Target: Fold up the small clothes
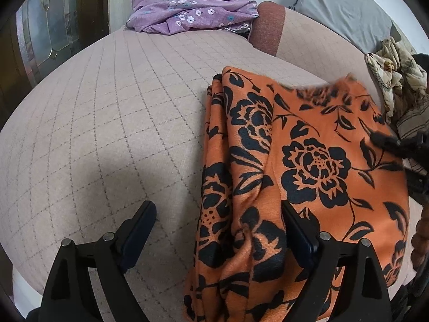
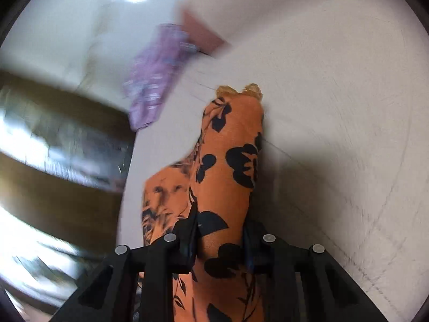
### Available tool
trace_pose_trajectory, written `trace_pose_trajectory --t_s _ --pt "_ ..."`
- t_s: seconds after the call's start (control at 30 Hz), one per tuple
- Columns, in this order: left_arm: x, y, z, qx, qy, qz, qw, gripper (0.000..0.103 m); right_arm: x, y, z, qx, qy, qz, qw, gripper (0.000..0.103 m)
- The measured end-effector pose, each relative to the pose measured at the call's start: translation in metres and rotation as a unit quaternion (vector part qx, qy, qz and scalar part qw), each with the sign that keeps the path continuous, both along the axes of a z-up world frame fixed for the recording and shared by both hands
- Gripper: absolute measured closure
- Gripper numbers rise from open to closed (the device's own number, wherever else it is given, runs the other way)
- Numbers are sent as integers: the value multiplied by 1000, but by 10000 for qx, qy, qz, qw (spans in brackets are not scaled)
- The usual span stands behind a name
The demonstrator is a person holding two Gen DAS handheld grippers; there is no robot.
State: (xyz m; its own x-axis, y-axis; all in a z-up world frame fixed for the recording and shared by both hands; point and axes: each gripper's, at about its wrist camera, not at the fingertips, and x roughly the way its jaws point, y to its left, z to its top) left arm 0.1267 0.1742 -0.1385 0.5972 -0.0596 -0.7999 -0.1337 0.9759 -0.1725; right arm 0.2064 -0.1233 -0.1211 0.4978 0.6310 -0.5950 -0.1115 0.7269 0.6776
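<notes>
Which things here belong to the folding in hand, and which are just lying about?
In the job:
orange floral garment
right gripper, shut on it
left gripper, open at its edge

Lying about:
purple floral cloth
grey pillow
crumpled beige cloth
rust cushion

The right wrist view is motion-blurred: the purple cloth [image 2: 154, 80] smears into streaks, and the brown furniture [image 2: 53, 134] at left cannot be identified. In the left wrist view, the orange floral cloth [image 1: 308, 161] runs off the bottom edge, and the crumpled beige cloth [image 1: 394, 77] is cut off at right.
</notes>
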Motion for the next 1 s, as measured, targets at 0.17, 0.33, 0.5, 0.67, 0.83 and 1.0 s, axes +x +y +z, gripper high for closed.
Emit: trace_pose_trajectory --t_s 0.17,0.33,0.5,0.67,0.83,1.0 --pt "2 -2 0 21 -29 -32 10000 9 5 -29 -50 459 973 -556 9926 42" --pt "3 -5 0 62 -42 22 10000 8 -34 -17 14 -599 -150 -461 9970 38" --pt "-7 6 9 -666 -64 -113 9977 43 -70 18 51 -661 -990 282 9925 31" --pt "-16 16 2 -990 150 -131 9949 42 -65 37 0 -788 -352 786 9932 31" --pt "-15 32 10 -1676 388 -21 9851 45 -60 36 1 -701 -211 835 9938 31" --pt "2 35 46 -1504 -141 -147 9884 20 -64 28 -1 -479 -287 875 9946 30"
